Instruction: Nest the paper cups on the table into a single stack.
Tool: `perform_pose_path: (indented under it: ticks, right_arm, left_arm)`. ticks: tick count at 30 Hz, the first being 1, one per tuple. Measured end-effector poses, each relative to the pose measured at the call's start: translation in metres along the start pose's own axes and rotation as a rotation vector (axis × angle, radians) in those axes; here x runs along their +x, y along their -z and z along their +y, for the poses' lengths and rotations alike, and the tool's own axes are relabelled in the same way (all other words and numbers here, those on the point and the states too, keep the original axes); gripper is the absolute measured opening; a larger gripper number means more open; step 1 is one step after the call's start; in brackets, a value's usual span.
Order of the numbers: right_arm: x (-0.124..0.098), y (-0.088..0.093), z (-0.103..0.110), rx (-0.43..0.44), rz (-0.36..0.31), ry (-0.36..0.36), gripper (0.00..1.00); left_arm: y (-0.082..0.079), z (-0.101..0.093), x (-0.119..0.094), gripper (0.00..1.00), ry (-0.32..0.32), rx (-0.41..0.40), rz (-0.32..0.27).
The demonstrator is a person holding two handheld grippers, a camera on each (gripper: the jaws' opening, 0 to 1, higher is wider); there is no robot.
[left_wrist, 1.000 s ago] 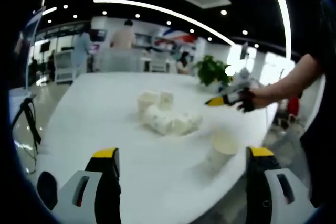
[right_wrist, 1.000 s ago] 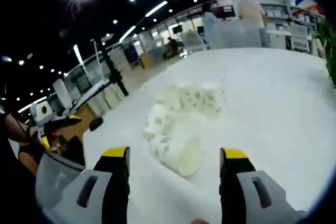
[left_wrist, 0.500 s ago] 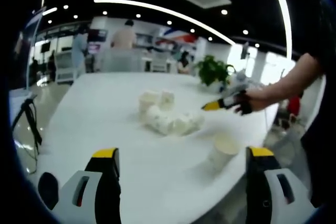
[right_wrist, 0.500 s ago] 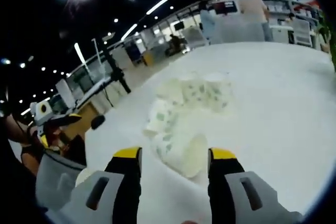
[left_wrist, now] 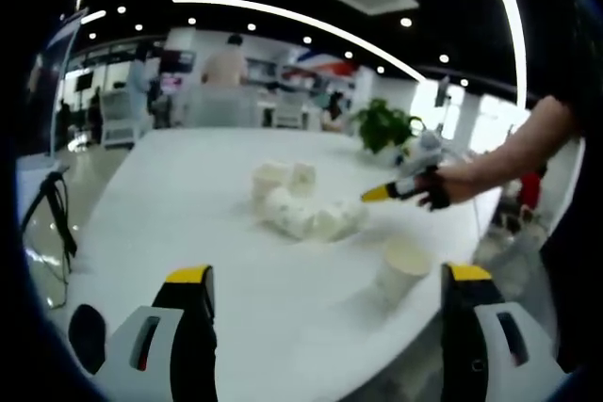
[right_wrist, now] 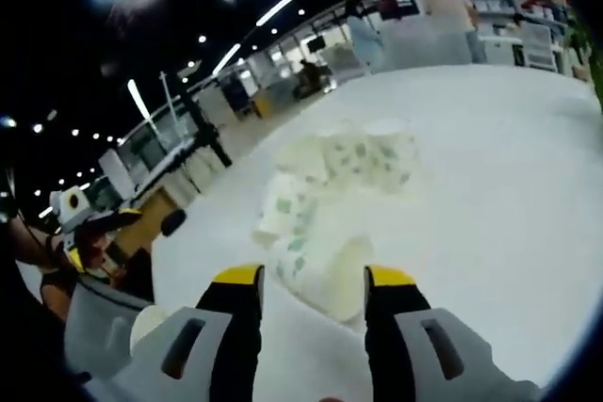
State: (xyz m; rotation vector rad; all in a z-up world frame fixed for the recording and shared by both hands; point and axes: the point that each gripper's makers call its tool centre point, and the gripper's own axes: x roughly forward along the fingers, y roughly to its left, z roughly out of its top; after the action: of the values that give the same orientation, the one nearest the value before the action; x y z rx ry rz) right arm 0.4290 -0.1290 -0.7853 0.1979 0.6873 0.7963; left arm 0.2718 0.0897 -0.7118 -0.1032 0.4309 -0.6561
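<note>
Several white paper cups with green print lie in a heap near the middle of the white table. One cup stands upright alone near the front edge, just ahead of my left gripper's right jaw. My left gripper is wide open above the table's near edge, holding nothing. My right gripper, held by a hand, reaches in from the right beside the heap. In the right gripper view the right gripper is open, its jaws on either side of the nearest lying cup of the heap.
A potted plant stands at the table's far right. A tripod stands off the left edge. People stand at counters far behind. My left gripper and the upright cup appear at the left of the right gripper view.
My right gripper's jaws have narrowed step by step and moved in on the nearest lying cup. My left gripper has stayed open and still.
</note>
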Motion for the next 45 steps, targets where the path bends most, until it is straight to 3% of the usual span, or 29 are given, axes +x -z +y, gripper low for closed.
perform_pose_path:
  ticks: [20,27,45]
  right_arm:
    - [0.008,0.007,0.006,0.032,0.02,-0.051,0.21]
    - [0.011,0.011,0.008,0.042,0.02,-0.058,0.19]
    - [0.009,0.01,0.02,0.054,-0.006,-0.109,0.06]
  left_arm:
    - [-0.006,0.004,0.001,1.0,0.0,0.007,0.004]
    - [-0.006,0.005,0.001,1.0,0.0,0.008,0.006]
    - [-0.006,0.005,0.0,1.0,-0.005,0.002,0.004]
